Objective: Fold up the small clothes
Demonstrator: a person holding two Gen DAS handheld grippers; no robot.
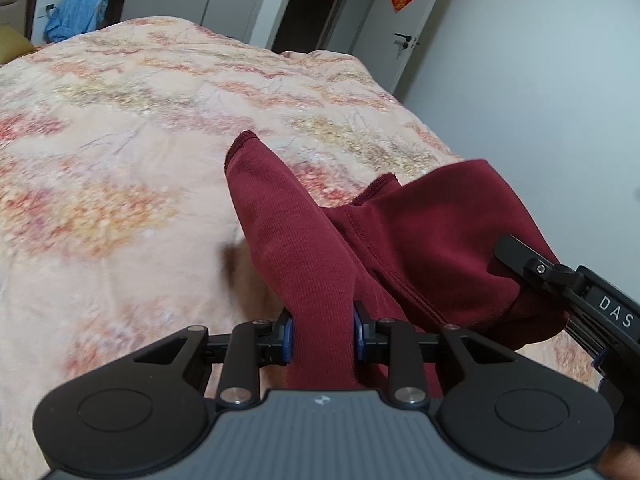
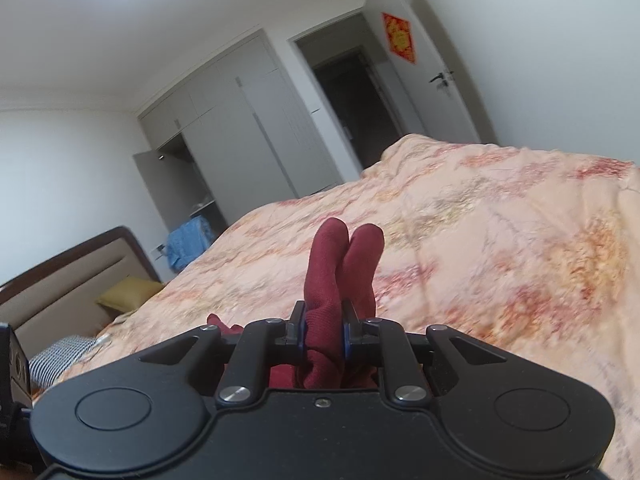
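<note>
A dark red knit garment (image 1: 372, 248) hangs lifted over the bed, held between both grippers. My left gripper (image 1: 322, 332) is shut on one bunched part of it, a tube-like strip running forward between the pads. My right gripper (image 2: 323, 334) is shut on another bunched fold of the same garment (image 2: 340, 268), which sticks up past the fingertips. In the left wrist view the right gripper (image 1: 560, 280) shows at the right edge, clamped on the cloth's far side.
A bed with a peach floral quilt (image 1: 140, 160) spreads under both grippers. A headboard (image 2: 68, 280), a yellow pillow (image 2: 128, 294) and a striped cloth (image 2: 60, 360) lie to the left. Blue cloth (image 2: 188, 240) sits by grey wardrobes (image 2: 240, 136). An open doorway (image 2: 352, 108) is beyond.
</note>
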